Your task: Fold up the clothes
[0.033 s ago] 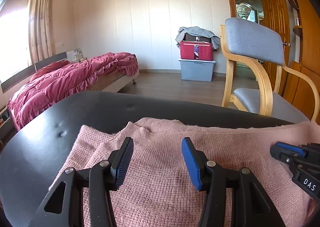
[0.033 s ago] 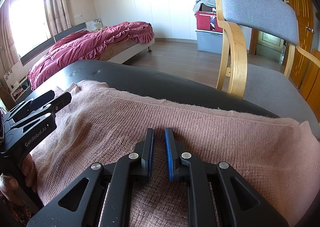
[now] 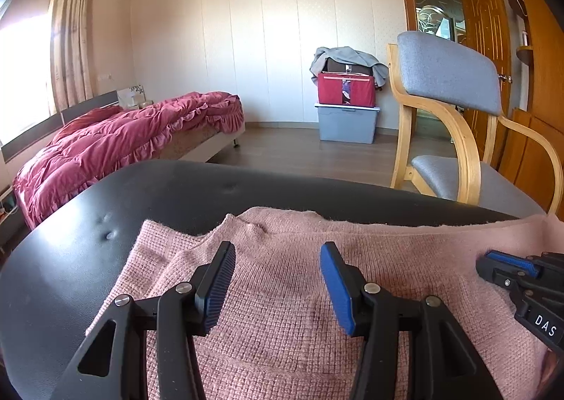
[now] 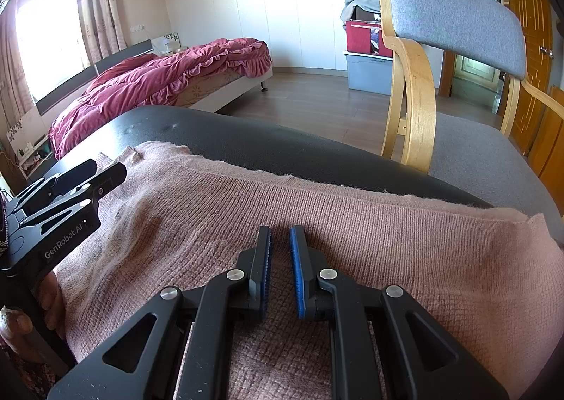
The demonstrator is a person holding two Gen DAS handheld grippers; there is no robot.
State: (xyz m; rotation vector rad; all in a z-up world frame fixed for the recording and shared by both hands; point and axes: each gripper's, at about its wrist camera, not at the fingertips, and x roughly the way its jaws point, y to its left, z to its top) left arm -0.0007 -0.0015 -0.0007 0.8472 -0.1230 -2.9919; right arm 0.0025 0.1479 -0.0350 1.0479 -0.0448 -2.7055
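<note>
A pink knitted sweater (image 3: 282,312) lies spread flat on a black padded table (image 3: 88,241), its far edge running along the table's back. My left gripper (image 3: 277,252) hovers just over the sweater's left part, near a small fold, open with nothing between its blue pads. In the right wrist view the sweater (image 4: 387,241) fills the foreground. My right gripper (image 4: 280,232) sits low over its middle, shut to a thin slit with no cloth visibly pinched. Each gripper shows in the other's view: the right gripper (image 3: 507,266) and the left gripper (image 4: 88,178), which a hand (image 4: 49,297) holds.
A wooden armchair (image 3: 451,82) with grey cushions stands just beyond the table's right side. Across the floor are a bed with a red quilt (image 3: 123,139), and a grey bin (image 3: 347,123) with a red box and clothes on it. A wooden door (image 3: 486,47) is at the right.
</note>
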